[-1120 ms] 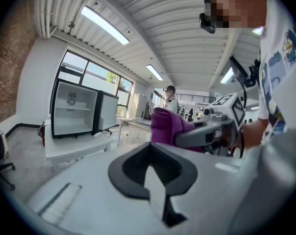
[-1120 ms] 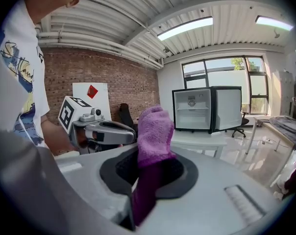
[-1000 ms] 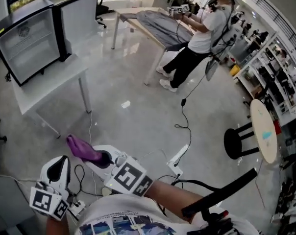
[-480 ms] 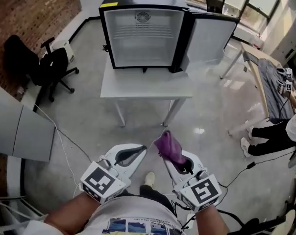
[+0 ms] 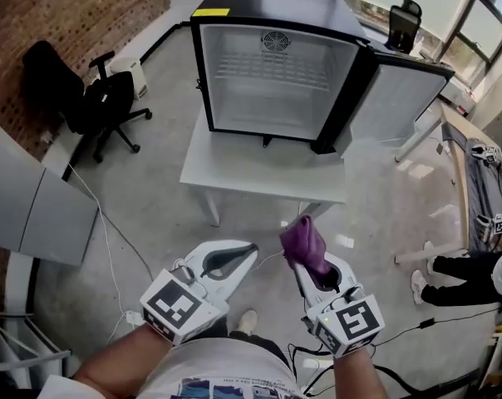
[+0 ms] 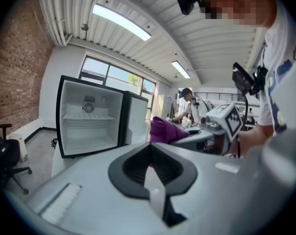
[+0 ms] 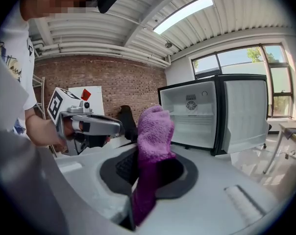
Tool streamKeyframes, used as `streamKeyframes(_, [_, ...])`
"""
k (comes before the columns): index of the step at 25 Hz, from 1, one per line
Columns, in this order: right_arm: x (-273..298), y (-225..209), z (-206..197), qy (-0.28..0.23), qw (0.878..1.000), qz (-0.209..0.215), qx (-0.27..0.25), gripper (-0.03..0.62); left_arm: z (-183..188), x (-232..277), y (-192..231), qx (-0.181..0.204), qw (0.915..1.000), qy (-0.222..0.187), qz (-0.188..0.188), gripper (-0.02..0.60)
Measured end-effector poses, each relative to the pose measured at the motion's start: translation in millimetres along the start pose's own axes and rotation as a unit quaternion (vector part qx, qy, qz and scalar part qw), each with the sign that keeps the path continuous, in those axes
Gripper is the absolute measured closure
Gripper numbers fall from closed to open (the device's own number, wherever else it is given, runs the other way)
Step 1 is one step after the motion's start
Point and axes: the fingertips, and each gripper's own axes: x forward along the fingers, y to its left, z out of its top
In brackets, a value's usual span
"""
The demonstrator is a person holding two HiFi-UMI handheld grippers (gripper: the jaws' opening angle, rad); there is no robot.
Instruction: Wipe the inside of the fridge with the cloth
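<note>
I am looking down on a glossy grey concrete floor. A red brick wall is running along the left, a black wheeled office chair is standing near it, and a long ceiling strip light is glowing overhead.

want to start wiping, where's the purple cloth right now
Head view, lower centre-right: purple cloth clamped in the right tool, short of the white table holding the open fridge.
</note>
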Motion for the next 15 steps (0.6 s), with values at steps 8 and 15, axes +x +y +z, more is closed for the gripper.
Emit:
streamKeyframes(8, [59, -58, 59, -0.039, 0.996, -0.084, 0.002, 0.537, 26, 26, 70, 0.022, 0.9993, -0.010, -0.027, 0.577])
streamKeyframes(15, [107, -95, 93, -0.051, 0.986, -0.160, 0.016, 0.537, 49, 36, 120, 0.046, 0.9961, -0.019, -0.074, 0.577])
